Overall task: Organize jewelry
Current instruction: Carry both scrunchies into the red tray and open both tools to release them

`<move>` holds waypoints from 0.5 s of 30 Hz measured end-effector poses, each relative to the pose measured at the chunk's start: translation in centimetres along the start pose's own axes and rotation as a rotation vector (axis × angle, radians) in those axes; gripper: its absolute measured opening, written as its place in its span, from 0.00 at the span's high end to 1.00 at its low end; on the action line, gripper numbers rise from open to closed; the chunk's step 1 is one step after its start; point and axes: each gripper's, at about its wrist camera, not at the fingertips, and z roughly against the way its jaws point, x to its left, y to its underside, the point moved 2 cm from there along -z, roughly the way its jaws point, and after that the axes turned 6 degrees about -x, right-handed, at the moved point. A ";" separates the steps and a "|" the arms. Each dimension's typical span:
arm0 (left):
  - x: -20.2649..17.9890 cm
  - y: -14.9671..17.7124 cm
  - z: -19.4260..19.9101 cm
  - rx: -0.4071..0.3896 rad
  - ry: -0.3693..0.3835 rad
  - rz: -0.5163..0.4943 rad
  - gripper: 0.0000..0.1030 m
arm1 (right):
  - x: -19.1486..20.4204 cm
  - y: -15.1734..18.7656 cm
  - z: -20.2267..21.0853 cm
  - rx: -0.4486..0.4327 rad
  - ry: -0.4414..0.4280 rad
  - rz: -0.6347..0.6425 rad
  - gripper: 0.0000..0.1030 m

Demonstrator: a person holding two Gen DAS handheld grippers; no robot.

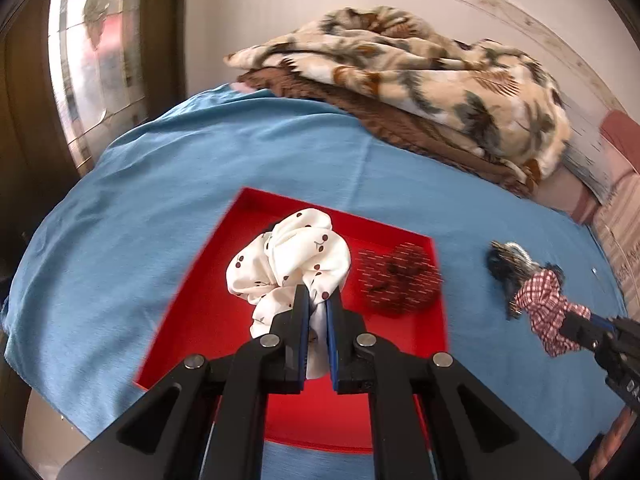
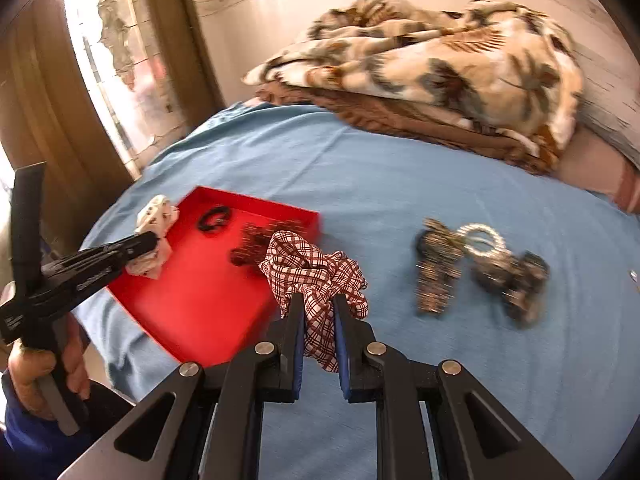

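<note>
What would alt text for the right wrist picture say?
A handheld gripper pinches a red-and-white checked scrunchie above a blue sheet, beside a red tray. At left, a second gripper holds a white scrunchie at the tray's edge; more hair accessories lie to the right.

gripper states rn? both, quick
Left gripper: closed on the white cherry-print scrunchie, over the red tray.
Right gripper: closed on the red plaid scrunchie.
</note>
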 end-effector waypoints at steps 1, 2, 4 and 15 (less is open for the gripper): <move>0.8 -0.1 -0.2 0.002 -0.008 0.007 0.92 | 0.9 -0.2 -0.6 0.005 -0.023 0.003 0.86; 1.5 -0.1 -0.5 0.006 -0.014 0.014 0.92 | 1.6 -0.3 -1.2 0.010 -0.036 0.008 0.85; 2.6 0.1 -1.1 0.016 -0.019 0.034 0.93 | 3.3 -0.4 -2.7 0.026 -0.069 0.022 0.85; 4.5 1.8 -4.9 0.131 -0.049 0.065 0.92 | 8.6 1.7 -10.7 0.171 -0.120 0.093 0.84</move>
